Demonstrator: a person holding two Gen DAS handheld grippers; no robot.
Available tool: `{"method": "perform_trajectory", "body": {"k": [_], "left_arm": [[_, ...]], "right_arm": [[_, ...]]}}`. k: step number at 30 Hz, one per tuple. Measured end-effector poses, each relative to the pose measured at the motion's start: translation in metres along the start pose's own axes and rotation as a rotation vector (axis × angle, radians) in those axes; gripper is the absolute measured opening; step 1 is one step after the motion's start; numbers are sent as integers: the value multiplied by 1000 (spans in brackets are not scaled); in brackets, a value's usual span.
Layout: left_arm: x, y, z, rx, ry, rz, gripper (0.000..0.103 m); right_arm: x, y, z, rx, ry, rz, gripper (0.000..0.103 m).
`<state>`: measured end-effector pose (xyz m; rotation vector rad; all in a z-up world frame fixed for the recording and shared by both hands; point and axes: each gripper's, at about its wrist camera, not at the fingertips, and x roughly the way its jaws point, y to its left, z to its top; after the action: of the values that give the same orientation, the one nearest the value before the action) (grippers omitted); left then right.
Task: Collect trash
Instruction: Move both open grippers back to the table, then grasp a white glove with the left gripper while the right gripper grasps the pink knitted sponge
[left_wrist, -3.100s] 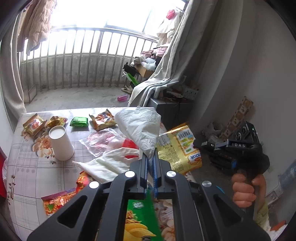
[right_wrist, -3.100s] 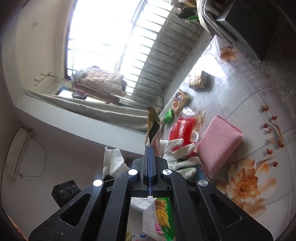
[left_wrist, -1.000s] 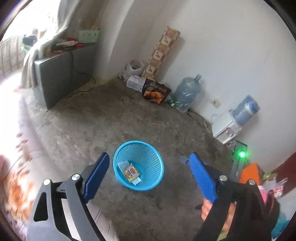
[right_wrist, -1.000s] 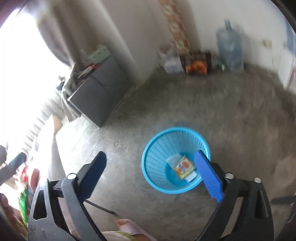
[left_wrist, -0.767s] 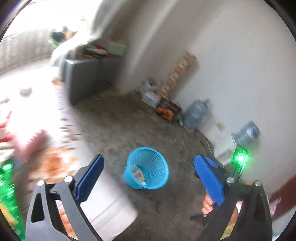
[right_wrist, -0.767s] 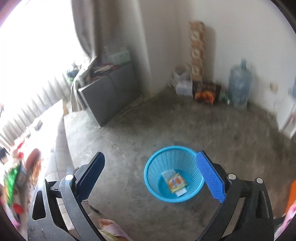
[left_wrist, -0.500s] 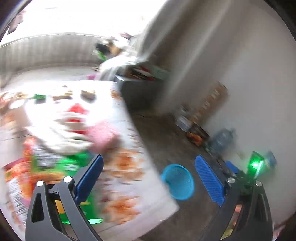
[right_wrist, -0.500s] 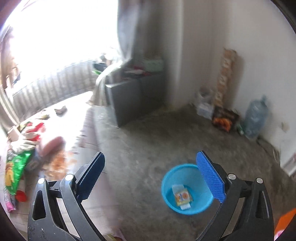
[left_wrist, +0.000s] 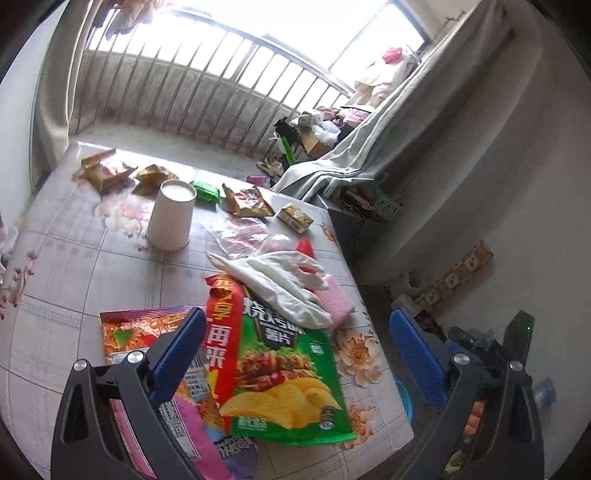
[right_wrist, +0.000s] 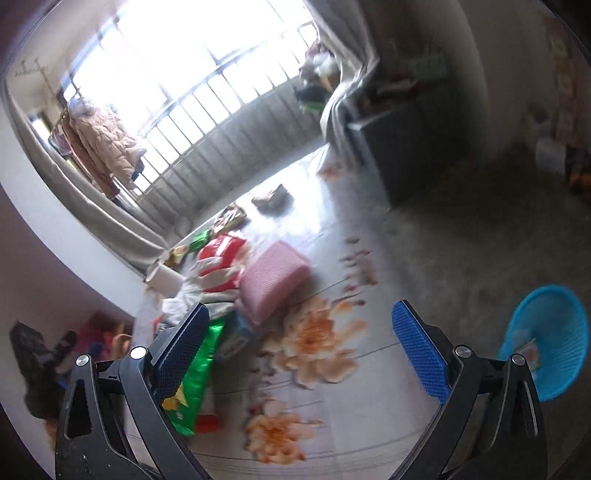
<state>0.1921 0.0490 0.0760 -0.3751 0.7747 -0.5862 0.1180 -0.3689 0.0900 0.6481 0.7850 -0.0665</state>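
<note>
My left gripper (left_wrist: 297, 354) is open and empty above the near end of the flowered table (left_wrist: 70, 280). Under it lie a green chip bag (left_wrist: 288, 387), a red snack packet (left_wrist: 129, 334) and a pink wrapper (left_wrist: 177, 424). White gloves (left_wrist: 280, 280) lie over a pink cloth (left_wrist: 336, 299). A white paper cup (left_wrist: 170, 214) stands upside down further back, with several small wrappers (left_wrist: 247, 201) beyond it. My right gripper (right_wrist: 301, 345) is open and empty over the table's edge. The blue trash basket (right_wrist: 550, 332) stands on the floor at the right, with wrappers inside.
The balcony railing (left_wrist: 207, 96) and a grey curtain (left_wrist: 369, 147) are behind the table. A dark cabinet (right_wrist: 391, 147) stands past the table's far corner. The concrete floor (right_wrist: 480, 229) lies between table and basket. The right gripper's body (left_wrist: 491, 347) shows at the left view's lower right.
Both grippers have swung from above the blue basket back to the table. Both were shut on trash three seconds ago and are now open and empty; wrappers lie in the basket.
</note>
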Motion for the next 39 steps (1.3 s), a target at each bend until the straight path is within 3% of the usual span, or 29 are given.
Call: {"method": "perform_trajectory", "body": {"k": [5,9,17,19,24,27,31,35,39], "left_arm": [[27,11,14,52,14,17,97],[53,19,25,65,47,37,92],[118,90,51,-302,232,-6,65],[128,103,53,-373,251,-7,61],[147,118,56,-435,293,-7,53],[154,124,56,-460,313,4,44],[160,125,53,-455,326,5,31],[159,119,52,-420,313,3,15],[154,109,56,-373,276,-10,8]], "right_arm": [[57,3,5,140,139,109,94],[99,-4,9,252,236,173,86],[137,-13,13,373,334,181,74],[140,-13,13,373,337,170,71],[138,-15,17,380,331,167,65],[144,-17,18,403,333,158,53],[147,-18,16,412,337,132,34],[147,-20,15,398,334,132,31],[146,-20,15,397,320,133,26]]}}
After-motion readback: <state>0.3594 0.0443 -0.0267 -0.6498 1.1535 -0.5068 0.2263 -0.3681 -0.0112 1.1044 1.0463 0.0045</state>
